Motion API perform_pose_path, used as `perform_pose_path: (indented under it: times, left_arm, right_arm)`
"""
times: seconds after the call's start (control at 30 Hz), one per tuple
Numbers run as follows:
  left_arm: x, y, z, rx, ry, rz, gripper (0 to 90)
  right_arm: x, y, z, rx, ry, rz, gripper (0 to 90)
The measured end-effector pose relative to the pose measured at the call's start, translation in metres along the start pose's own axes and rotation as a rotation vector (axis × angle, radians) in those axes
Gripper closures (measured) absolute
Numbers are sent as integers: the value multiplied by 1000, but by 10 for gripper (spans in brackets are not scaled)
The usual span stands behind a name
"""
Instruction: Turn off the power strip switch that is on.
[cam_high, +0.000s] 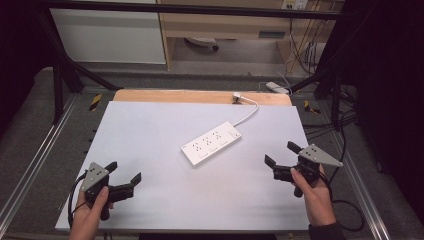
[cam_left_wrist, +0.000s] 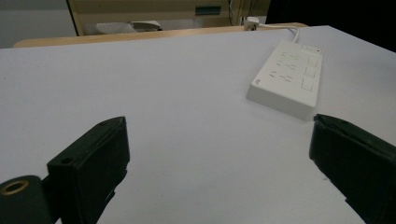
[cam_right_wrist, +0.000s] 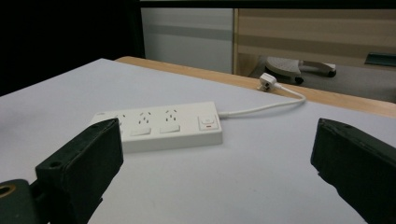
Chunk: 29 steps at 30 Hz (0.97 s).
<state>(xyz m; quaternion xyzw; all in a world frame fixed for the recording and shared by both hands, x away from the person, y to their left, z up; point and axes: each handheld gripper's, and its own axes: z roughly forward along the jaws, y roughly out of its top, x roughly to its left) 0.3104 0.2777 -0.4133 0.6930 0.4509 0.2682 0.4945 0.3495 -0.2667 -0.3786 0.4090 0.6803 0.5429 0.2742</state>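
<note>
1. Power strip (cam_high: 211, 142) lies flat near the middle of the white table (cam_high: 150, 130), set on a diagonal, its white cable (cam_high: 248, 114) running to a plug (cam_high: 237, 97) at the far wooden edge.
2. Left gripper (cam_high: 125, 174) hovers at the near left, jaws spread wide and holding nothing; right gripper (cam_high: 281, 153) hovers at the near right, jaws spread too — both well apart from the strip.
3. Handling, as a judgement: a rigid plastic shell, light, smooth and probably slippery, so it may skid when nudged.
4. Best hold is across the 2 long sides, near mid-length; the cable is limp and will drag behind.
5. Rocker switch (cam_right_wrist: 207, 123) sits at the cable end — avoid pinching there.
</note>
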Motion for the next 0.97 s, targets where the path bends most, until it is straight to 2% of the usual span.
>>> perform_pose_path:
  times: [0.3,0.5,0.73,0.87,0.93,0.97]
  left_arm:
    - [-1,0,1,0,-1,-4,53]
    - [0,0,1,-1,1,-7,53]
    - [-2,0,2,3,-7,0,53]
    - [-3,0,2,3,-10,4,54]
    - [-3,0,2,6,-11,6,53]
    - [-4,0,3,7,-12,8,53]
  right_arm:
    - [-11,-21,-8,18,-22,6,25]
    - [-15,-35,-3,59,-40,13,20]
    - [-5,-53,14,141,12,-12,22]
    - [3,-60,25,185,55,-7,26]
    - [4,-62,29,211,45,-22,31]
    - [3,-62,30,230,20,-22,31]
